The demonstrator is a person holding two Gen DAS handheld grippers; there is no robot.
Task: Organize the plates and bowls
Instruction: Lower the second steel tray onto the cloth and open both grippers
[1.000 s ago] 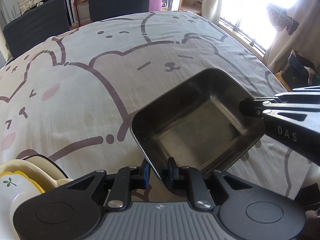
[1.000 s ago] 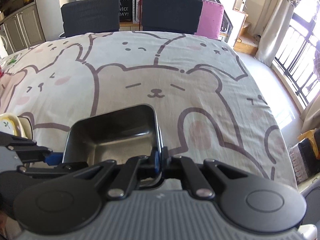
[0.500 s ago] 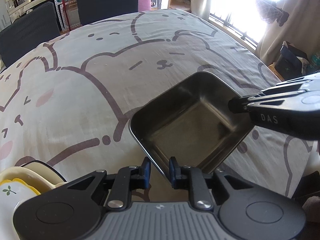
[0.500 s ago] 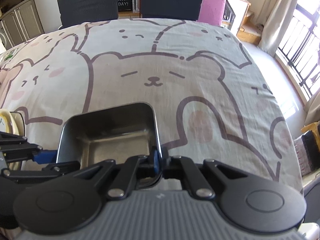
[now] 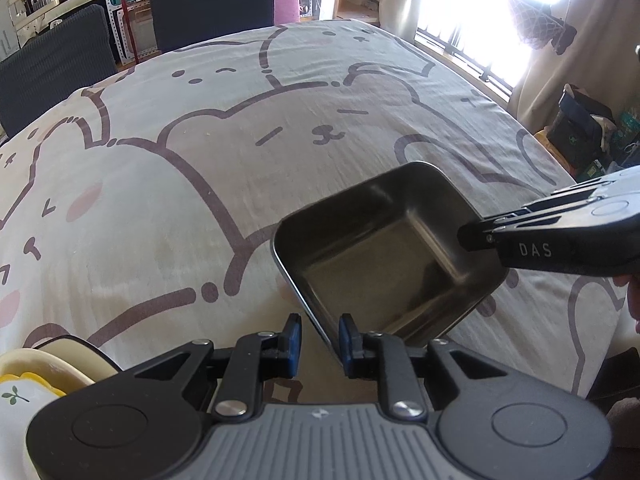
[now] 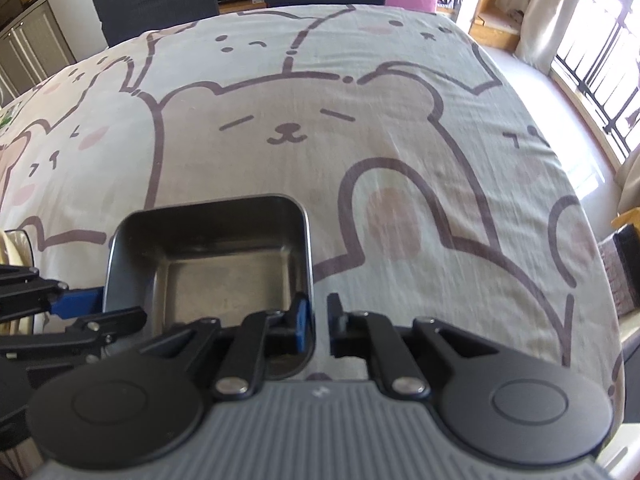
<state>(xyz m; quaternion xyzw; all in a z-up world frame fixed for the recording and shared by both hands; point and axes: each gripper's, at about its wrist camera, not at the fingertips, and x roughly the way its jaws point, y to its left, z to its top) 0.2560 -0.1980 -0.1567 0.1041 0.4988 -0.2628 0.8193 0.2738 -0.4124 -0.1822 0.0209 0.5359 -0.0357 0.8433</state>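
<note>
One steel tray (image 5: 384, 256), two tongs (image 5: 319, 338) (image 6: 318, 322), perhaps three stacked dishes (image 5: 44, 368).

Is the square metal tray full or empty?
Empty. The metal tray shows only its bare, shiny bottom in both wrist views; nothing lies inside it.

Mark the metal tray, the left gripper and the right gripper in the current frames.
metal tray (image 5: 372, 276): left wrist view, on its inner floor.
left gripper (image 5: 320, 340): left wrist view, midway between its blue-padded fingertips, astride the tray's rim.
right gripper (image 6: 318, 322): right wrist view, midway between its fingertips at the tray's corner.
</note>
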